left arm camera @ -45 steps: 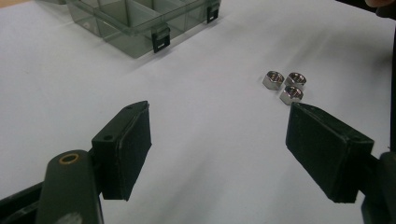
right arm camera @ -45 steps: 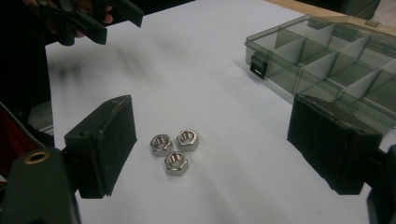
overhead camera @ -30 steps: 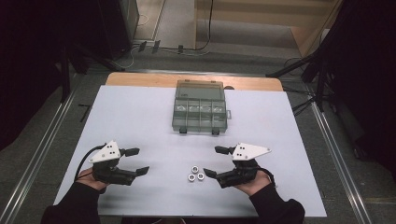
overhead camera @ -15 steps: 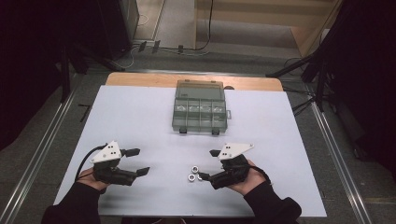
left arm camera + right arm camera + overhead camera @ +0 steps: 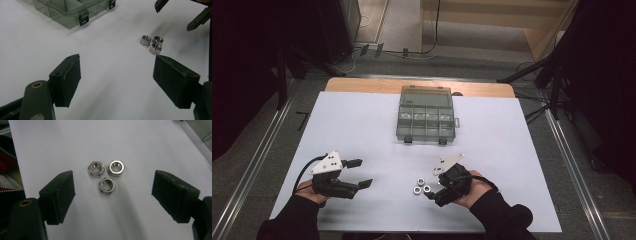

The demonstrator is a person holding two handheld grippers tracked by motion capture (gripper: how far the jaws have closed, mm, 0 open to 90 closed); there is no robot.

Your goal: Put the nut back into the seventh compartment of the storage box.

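The right gripper (image 5: 435,185), jaws spread and just now narrowing a little with nothing between the pads, points at three hex nuts (image 5: 421,185) lying touching just beside it. The left gripper (image 5: 360,173) rests spread, well left of the nuts. Beyond the nuts sits a clear compartment box (image 5: 426,120).

It looked like a lab or recording workshop: a white-topped counter (image 5: 362,130) stood on grey carpet between metal floor rails (image 5: 257,165), with black stand legs (image 5: 532,75) and loose cables (image 5: 432,40) around.
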